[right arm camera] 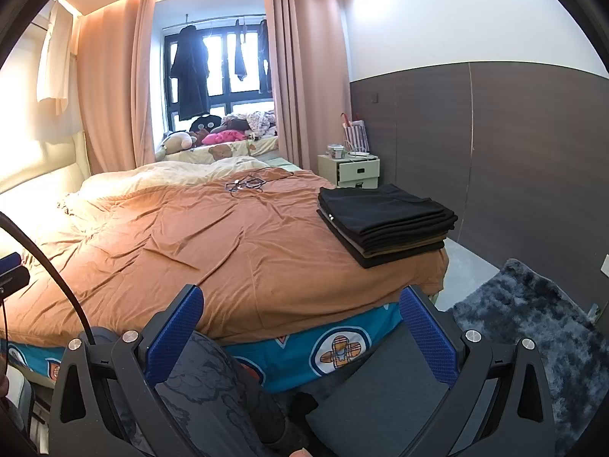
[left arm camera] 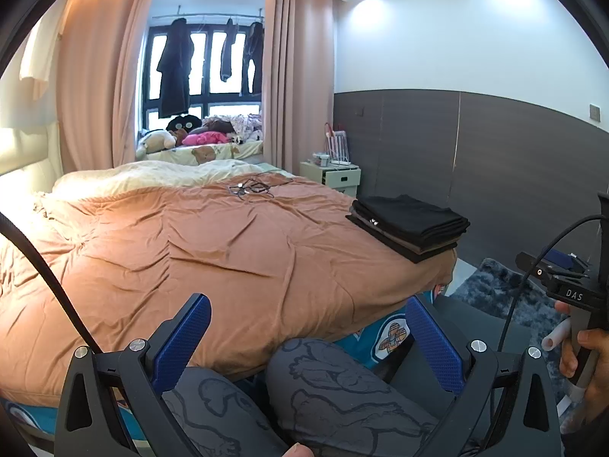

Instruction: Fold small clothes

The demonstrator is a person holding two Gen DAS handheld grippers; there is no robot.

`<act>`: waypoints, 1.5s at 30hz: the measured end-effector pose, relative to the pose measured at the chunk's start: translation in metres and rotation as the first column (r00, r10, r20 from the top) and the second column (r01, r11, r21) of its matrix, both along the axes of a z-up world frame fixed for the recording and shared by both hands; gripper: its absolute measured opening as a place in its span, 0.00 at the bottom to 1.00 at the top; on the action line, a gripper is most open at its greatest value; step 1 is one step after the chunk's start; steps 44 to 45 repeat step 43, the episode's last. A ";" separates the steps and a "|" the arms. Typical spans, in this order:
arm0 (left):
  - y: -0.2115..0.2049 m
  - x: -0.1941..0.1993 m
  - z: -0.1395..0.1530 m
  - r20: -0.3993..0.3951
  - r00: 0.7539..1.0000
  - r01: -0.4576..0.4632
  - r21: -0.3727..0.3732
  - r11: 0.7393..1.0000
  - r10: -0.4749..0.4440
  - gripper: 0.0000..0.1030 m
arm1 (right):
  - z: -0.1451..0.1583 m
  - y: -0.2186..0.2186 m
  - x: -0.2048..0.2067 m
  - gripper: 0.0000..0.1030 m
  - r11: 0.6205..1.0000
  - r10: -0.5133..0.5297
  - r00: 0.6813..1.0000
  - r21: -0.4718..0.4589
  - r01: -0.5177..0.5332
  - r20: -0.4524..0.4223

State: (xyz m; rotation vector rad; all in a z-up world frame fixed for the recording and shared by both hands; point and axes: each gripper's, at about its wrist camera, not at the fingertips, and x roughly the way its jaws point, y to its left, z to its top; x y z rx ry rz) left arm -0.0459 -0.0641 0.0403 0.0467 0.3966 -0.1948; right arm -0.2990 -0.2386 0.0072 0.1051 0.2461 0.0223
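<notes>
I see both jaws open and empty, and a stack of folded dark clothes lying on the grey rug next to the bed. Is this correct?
Not quite. The stack of folded dark clothes lies on the orange bedcover, near the bed's right corner, not on the grey rug, which is on the floor beside the bed. The right wrist view shows this clearly. The rest holds: both the left gripper and the right gripper have their jaws open and empty.

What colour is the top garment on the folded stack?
Black, on the folded stack; clearest in the right wrist view.

Orange duvet (right arm camera: 228,236), tangled cable (right arm camera: 245,184), nightstand (right arm camera: 352,169), grey rug (right arm camera: 533,323)
</notes>
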 end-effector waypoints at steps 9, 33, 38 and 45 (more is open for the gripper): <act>0.002 -0.005 0.000 0.002 1.000 -0.004 -0.007 1.000 0.004 1.00 | 0.001 -0.002 0.000 1.00 1.000 -0.003 1.000 -0.003 0.003 0.001; 0.006 -0.010 0.000 0.004 1.000 -0.005 -0.023 1.000 0.006 1.00 | -0.002 -0.007 -0.001 1.00 1.000 -0.001 1.000 -0.010 0.001 0.003; 0.005 -0.011 0.000 0.008 1.000 -0.007 -0.023 1.000 0.007 1.00 | -0.002 -0.010 -0.002 1.00 1.000 0.002 1.000 -0.009 -0.002 0.003; 0.003 -0.015 0.001 0.013 1.000 -0.007 -0.028 1.000 0.008 1.00 | -0.005 -0.012 -0.004 1.00 1.000 0.003 1.000 -0.015 -0.003 0.008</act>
